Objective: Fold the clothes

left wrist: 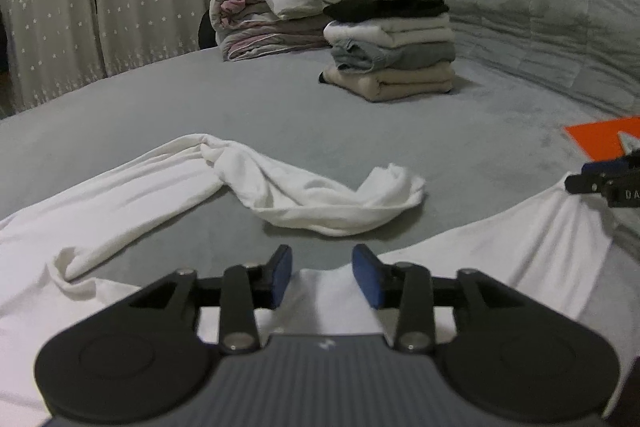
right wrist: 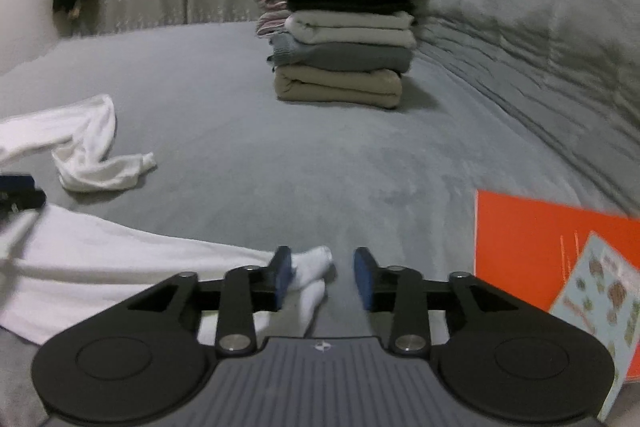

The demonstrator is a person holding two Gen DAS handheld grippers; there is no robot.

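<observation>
Saw one white shirt (left wrist: pixel 120 195) low in the frame and one stack of four folded clothes (left wrist: pixel 390 51) higher up. Found left gripper (left wrist: pixel 322 277) and right gripper (right wrist: pixel 322 277) both partly open, holding nothing.

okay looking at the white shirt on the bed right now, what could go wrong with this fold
The long sleeve lies twisted and bunched, so it may get folded in crooked. Both the left gripper and right gripper stand open over the white shirt, so a regrasp could catch only a thin edge and slip.
</observation>
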